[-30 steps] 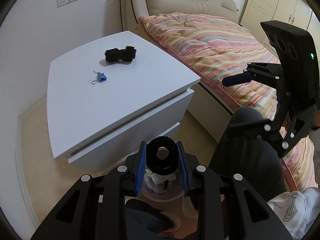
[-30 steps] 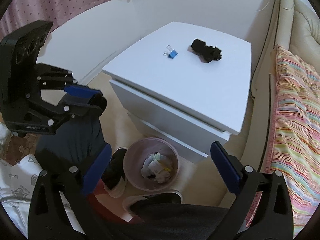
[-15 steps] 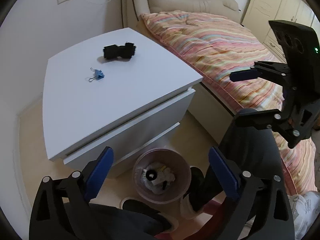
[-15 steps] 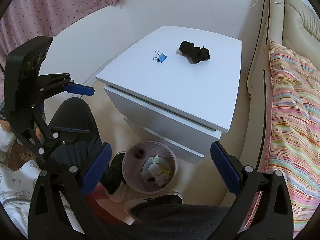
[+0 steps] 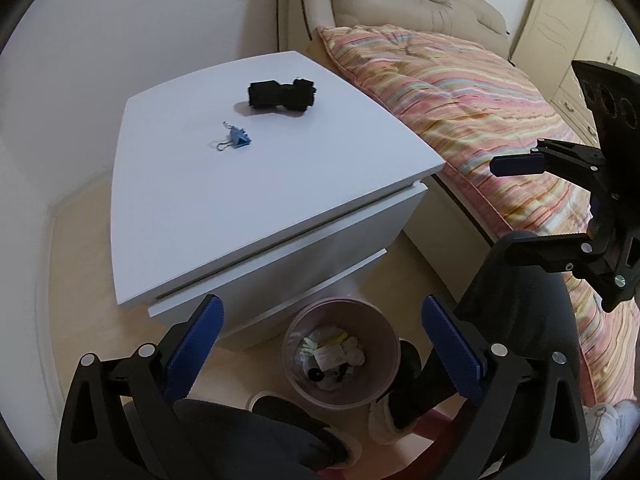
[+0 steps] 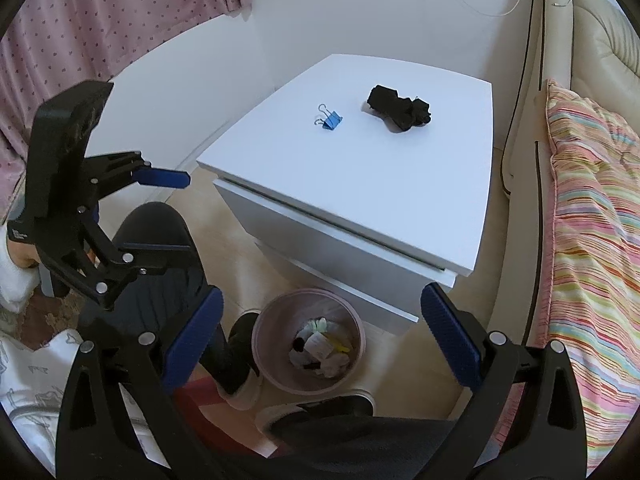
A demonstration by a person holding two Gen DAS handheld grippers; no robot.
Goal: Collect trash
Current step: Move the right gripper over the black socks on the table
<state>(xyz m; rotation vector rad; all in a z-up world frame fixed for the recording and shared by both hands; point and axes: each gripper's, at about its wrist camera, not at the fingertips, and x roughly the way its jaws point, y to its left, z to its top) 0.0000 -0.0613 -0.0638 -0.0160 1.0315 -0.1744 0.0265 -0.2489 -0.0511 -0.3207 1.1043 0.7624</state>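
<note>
Since a second ago: left hand-held gripper (image 5: 322, 344) has let go of the black roll, now spread wide above pink bin (image 5: 384, 392) | right hand-held gripper (image 6: 320, 334) spread wide, empty | black bundle (image 5: 281, 95) and blue binder clip (image 5: 239, 141) on white tabletop (image 5: 248, 200), near each other | bin on floor holds crumpled trash (image 5: 330, 356).

My right tool (image 6: 320, 336) gapes above the pink bin (image 6: 262, 344); a blue clip (image 6: 333, 121) and black bundle (image 6: 399, 109) lie on the far table (image 6: 360, 188).

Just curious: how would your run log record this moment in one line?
left gripper: open | right gripper: open | bin: trash inside | nightstand: clip, black bundle
</note>
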